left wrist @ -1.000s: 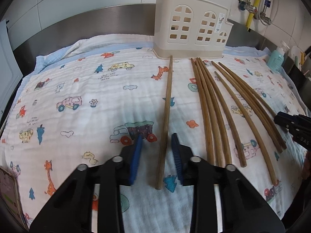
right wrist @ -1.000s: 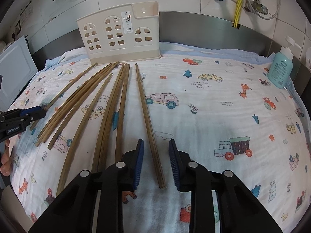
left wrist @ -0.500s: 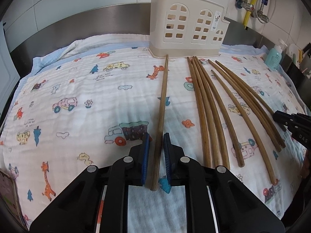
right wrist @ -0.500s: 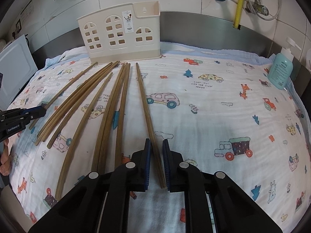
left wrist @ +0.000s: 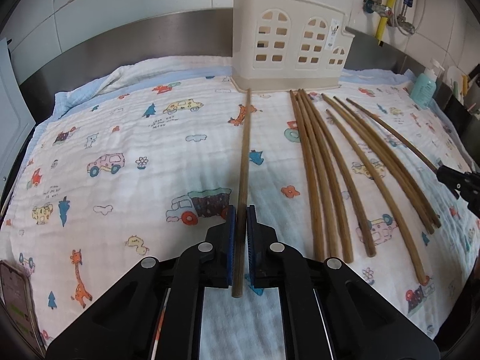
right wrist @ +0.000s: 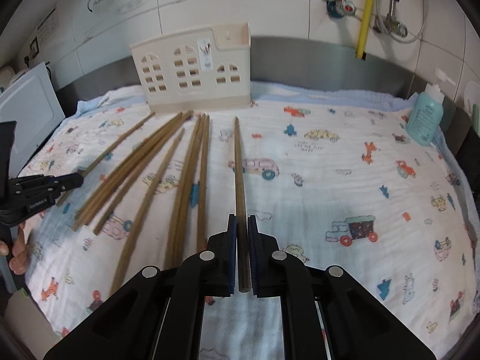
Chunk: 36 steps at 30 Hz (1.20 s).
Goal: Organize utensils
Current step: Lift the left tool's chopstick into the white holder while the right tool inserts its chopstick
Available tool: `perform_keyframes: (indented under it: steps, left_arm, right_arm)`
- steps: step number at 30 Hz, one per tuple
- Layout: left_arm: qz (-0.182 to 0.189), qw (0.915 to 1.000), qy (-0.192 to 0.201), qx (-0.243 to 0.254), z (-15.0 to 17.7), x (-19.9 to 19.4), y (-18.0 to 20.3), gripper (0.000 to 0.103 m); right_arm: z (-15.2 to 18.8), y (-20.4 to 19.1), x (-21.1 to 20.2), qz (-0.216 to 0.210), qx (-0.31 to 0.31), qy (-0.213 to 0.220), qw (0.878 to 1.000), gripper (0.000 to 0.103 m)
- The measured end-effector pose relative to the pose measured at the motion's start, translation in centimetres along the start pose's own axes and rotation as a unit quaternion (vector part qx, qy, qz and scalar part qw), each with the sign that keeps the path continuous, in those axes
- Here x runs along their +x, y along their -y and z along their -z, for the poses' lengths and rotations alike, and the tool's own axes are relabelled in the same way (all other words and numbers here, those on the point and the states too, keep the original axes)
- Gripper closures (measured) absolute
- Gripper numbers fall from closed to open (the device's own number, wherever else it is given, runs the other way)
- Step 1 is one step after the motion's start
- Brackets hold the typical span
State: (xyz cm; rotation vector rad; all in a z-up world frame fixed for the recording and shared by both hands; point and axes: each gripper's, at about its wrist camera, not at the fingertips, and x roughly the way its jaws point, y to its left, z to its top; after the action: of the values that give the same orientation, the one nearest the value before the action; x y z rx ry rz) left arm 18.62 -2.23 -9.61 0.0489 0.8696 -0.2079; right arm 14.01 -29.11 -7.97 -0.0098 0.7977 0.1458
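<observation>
My left gripper [left wrist: 240, 219] has just been closing and now pinches the leftmost chopstick [left wrist: 244, 150] near its thick end. My right gripper [right wrist: 242, 225] has done the same on the rightmost chopstick [right wrist: 238, 165]. Both sticks lie flat on the printed cloth [left wrist: 120, 138], tips pointing at the cream holder [left wrist: 288, 45] by the back wall. I judge them light, stiff and smooth, so a grip this close to one end will probably let the long free part swing or twist (a hold nearer the middle would steady it). The soft cloth could wrinkle under the fingers. Between my two sticks lie the loose chopsticks [right wrist: 180, 186], some touching one another, so a low sweep would likely scatter them. The soap bottle [right wrist: 424, 123] stands well off to the right.
</observation>
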Motion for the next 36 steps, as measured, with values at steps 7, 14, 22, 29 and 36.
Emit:
perform_keyframes:
  steps: [7, 14, 22, 29, 36]
  left_arm:
    - [0.009, 0.9994, 0.034, -0.002, 0.0, -3.2, -0.2, 0.098]
    - [0.025, 0.9977, 0.063, -0.002, -0.6, -6.1, -0.1, 0.098]
    - [0.043, 0.9961, 0.076, -0.009, -1.2, -8.2, -0.5, 0.098]
    - [0.044, 0.9946, 0.093, -0.008, -2.2, -9.7, -0.7, 0.098]
    - [0.051, 0.9931, 0.105, -0.007, -4.1, -10.9, -0.9, 0.098]
  right_arm:
    - [-1.4, -0.6, -3.9, -0.006, -0.002, 0.046, 0.999, 0.096]
    - [-2.9, -1.6, -6.9, -0.009, -0.012, 0.079, 0.997, 0.096]
    - [-3.9, -2.3, -9.4, -0.014, -0.019, 0.101, 0.995, 0.096]
    - [-5.4, -2.5, -11.0, -0.021, -0.031, 0.112, 0.993, 0.096]
    - [-8.3, -2.2, -12.0, -0.046, -0.038, 0.113, 0.992, 0.096]
